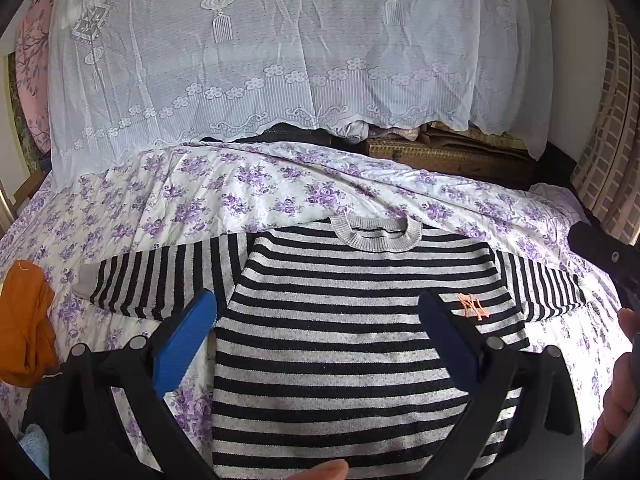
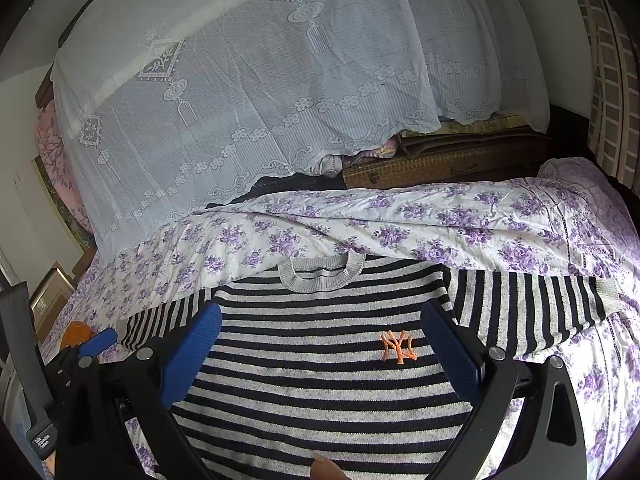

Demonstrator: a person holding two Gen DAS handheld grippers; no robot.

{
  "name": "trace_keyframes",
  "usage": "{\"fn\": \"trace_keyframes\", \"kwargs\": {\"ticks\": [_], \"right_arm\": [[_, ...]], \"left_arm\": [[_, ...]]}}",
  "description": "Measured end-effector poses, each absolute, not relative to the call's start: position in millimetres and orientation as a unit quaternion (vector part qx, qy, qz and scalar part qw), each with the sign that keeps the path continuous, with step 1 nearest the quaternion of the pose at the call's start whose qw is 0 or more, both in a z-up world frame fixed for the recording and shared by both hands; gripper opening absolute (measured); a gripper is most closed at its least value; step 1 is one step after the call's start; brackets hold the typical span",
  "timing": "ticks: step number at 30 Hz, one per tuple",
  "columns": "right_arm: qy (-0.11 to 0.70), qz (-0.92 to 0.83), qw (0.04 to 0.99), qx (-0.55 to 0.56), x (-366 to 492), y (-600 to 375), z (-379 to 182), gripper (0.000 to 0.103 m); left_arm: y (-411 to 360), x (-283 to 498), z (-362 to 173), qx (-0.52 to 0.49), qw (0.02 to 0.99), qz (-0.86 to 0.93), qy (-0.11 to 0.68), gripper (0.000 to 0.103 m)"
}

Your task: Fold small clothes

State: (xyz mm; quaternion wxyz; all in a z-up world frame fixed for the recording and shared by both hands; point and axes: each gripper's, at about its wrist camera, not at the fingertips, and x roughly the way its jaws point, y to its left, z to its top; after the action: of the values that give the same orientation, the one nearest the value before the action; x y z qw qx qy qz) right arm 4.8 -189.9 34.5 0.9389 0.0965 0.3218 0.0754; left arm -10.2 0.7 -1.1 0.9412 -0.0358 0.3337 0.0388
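A black-and-grey striped sweater (image 1: pixel 340 320) (image 2: pixel 320 360) lies flat and face up on the purple-flowered bedsheet (image 1: pixel 240 188) (image 2: pixel 440 216), sleeves spread to both sides, grey collar away from me. An orange logo (image 1: pixel 473 306) (image 2: pixel 398 346) marks its chest. My left gripper (image 1: pixel 318 308) hovers open above the sweater's chest with nothing between its blue fingers. Equally wide open and empty, my right gripper (image 2: pixel 322 320) hangs over the chest just below the collar. The left gripper's blue finger (image 2: pixel 98 341) shows at the left edge of the right wrist view.
An orange garment (image 1: pixel 24 320) lies crumpled on the bed at the left. A white lace cloth (image 1: pixel 260 60) drapes over piled things behind the bed, with a woven case (image 1: pixel 440 156) beneath it. A hand (image 1: pixel 618 392) shows at the right edge.
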Motion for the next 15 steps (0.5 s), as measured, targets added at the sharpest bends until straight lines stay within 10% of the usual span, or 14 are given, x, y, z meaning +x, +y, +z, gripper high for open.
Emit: {"fn": "trace_keyframes", "kwargs": {"ticks": [15], "right_arm": [[0.321,0.076,0.939,0.097,4.2,-189.8,34.5,0.1]], "left_arm": [[2.5,-11.0,-1.5,-0.035,0.941,0.039,0.334,0.098]]}}
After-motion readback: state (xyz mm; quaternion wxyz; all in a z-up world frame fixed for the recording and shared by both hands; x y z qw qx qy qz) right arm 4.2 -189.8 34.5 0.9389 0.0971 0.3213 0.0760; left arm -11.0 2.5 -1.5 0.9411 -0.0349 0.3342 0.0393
